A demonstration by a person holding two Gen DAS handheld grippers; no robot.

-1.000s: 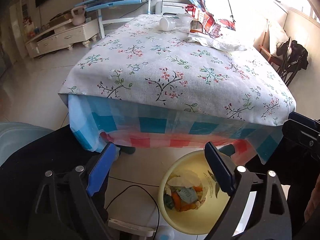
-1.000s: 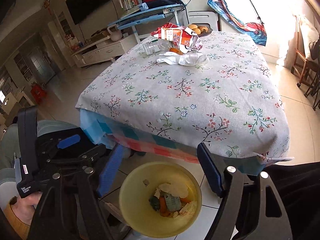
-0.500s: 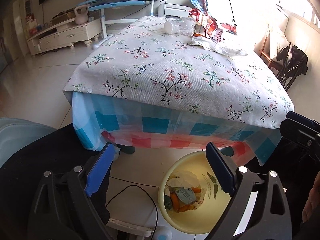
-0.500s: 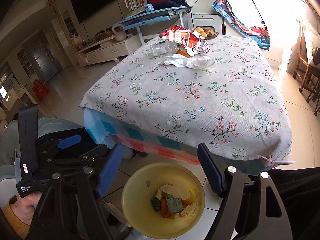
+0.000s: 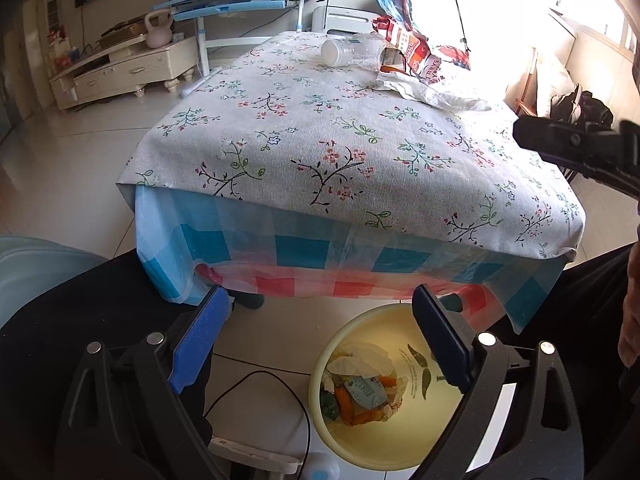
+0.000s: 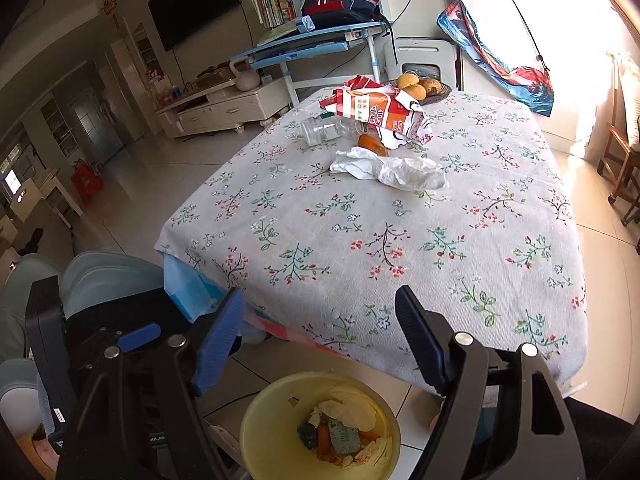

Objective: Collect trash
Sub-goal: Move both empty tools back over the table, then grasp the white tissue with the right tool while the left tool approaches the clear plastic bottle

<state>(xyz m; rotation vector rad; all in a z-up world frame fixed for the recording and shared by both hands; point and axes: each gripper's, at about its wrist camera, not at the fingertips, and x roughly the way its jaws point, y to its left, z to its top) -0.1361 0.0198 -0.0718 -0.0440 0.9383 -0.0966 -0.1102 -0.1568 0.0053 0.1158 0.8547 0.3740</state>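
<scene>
tablecloth (image 6: 400,240), red chinese-lettered packet (image 6: 372,110)

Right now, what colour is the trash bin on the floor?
Pale yellow bin, seen best in the right wrist view.

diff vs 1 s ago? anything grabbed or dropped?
Nothing grabbed or dropped. The right gripper has moved up and forward, from above the bin toward the table; its jaws are open and empty as before. The left gripper has hardly moved, open and empty. Wrapper, bottle, tissue and the bin's contents are unchanged.
</scene>
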